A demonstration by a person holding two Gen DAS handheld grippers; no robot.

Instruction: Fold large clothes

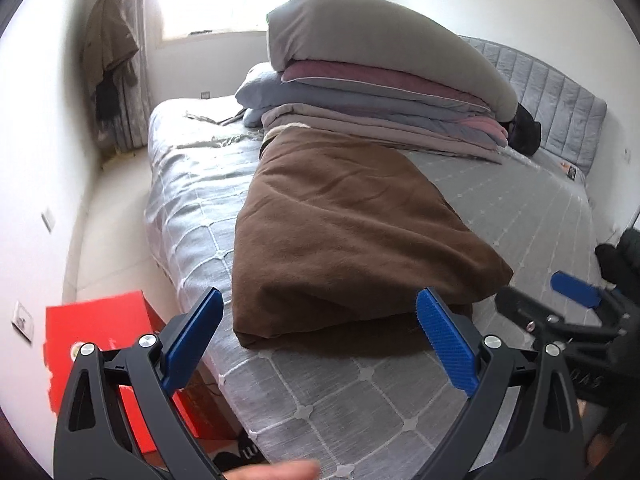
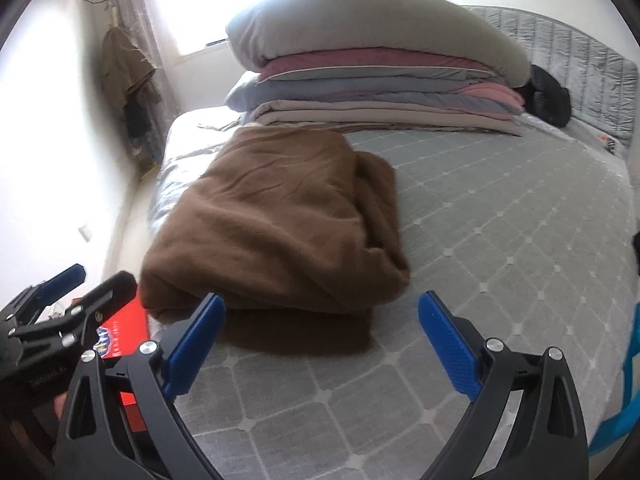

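Left gripper (image 1: 318, 312): blue pads spread wide, nothing between them — low in the left wrist frame, just short of the brown fabric's near edge.
Right gripper (image 2: 320, 318): pads likewise apart and empty, bottom centre of the right wrist frame; seen too at the right edge of the left wrist view.
Brown garment (image 1: 344, 236): folded into a thick bundle, centre of both frames, lying on the bed; far end reaching up to the stacked bedding, near end close to the bed's front edge.
Bed cover (image 1: 360, 392): grey, quilted in a diamond grid, bare across the lower and right parts of the frames.
Stacked bedding (image 2: 376, 92): upper centre — folded grey, pink and beige layers with a bulky pale duvet on top.
Black item (image 2: 550, 96): upper right, behind the stack, against the padded headboard (image 2: 592, 64).
Red box (image 1: 100, 340): lower left, on the floor beside the bed.
Hanging clothes (image 1: 110, 56): upper left, by the curtain.
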